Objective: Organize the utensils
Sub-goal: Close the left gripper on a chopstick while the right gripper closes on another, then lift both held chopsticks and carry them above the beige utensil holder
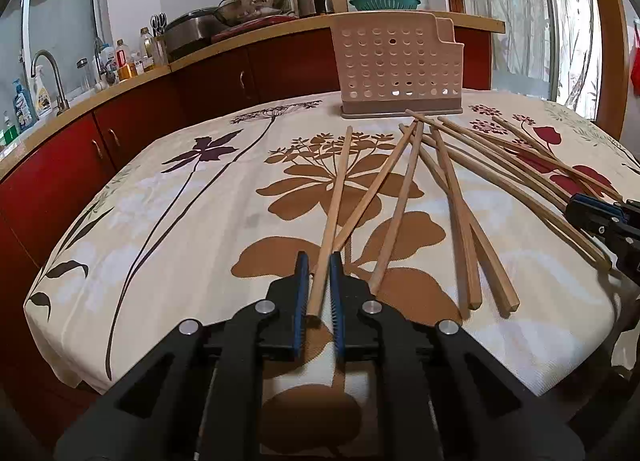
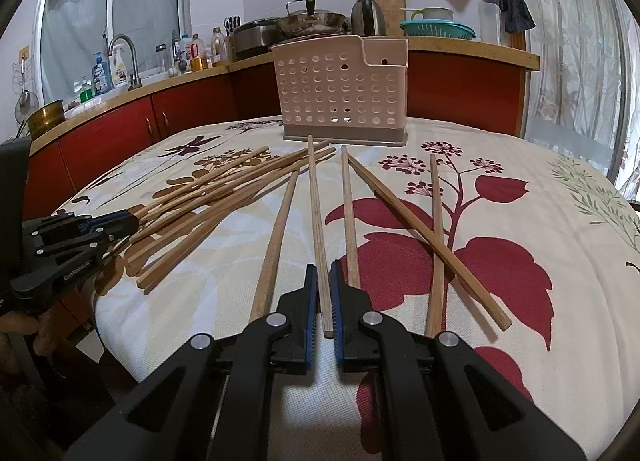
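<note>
Left wrist view first: my left gripper (image 1: 319, 261) has its fingers narrow around the near end of one chopstick (image 1: 333, 213). The blue pads sit right beside the stick, but I cannot tell if they are squeezing it yet. That stick lies flat on the flowered surface (image 1: 160, 221). To its right, more loose chopsticks (image 1: 460, 197) lie crossed over each other.

Right wrist view next: my right gripper (image 2: 324, 273) also has narrow fingers around the near end of another chopstick (image 2: 316, 213), which lies flat and points toward the holder. More sticks lie on both sides of it, and a crossed pair (image 2: 436, 229) is farther right.

At the far edge stands the pink holder with holes (image 2: 340, 89). I can see no sticks poking out of it. So I think the job has just begun: every stick I can see is on the surface, and all must go into the holder.
</note>
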Motion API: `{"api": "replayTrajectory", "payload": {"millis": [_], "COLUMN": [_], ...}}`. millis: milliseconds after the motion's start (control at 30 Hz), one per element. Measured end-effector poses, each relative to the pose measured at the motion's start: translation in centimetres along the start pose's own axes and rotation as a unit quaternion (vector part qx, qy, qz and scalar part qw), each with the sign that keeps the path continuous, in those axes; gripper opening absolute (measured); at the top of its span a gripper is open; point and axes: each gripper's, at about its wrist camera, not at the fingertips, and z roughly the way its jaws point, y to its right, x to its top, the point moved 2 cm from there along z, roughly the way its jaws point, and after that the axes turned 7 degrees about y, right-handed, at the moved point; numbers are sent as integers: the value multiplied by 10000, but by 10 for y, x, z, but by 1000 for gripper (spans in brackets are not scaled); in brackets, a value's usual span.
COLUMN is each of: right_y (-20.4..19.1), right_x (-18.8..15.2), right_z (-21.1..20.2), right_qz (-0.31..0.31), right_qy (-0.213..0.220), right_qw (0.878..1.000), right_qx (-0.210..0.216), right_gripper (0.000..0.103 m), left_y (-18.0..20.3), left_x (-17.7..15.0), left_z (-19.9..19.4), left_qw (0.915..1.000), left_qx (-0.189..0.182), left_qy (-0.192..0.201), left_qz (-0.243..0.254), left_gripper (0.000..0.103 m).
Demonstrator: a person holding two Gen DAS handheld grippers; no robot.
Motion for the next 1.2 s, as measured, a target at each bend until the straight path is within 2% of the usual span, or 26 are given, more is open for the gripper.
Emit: {"api": "replayTrajectory", "payload": {"millis": [167, 567, 1200], "right_y": [1, -5, -12], "right_x": [1, 12, 55], "right_z": [-1, -11, -42], "right_qz": [-2, -122, -136], "right_qy": [37, 289, 838], "right_qw": [10000, 9995, 9962], "right_qx": [-26, -87, -206], "right_gripper": [8, 7, 7], "left_y": [-2, -8, -31], "left_x": [1, 12, 58], "left_z": [-3, -13, -50], "left_qw": [10000, 9996, 9968], "left_qx": [0, 69, 115], "left_qy": [72, 255, 741], "left_qz": [-22, -49, -262], "left_gripper": [7, 6, 6]}}
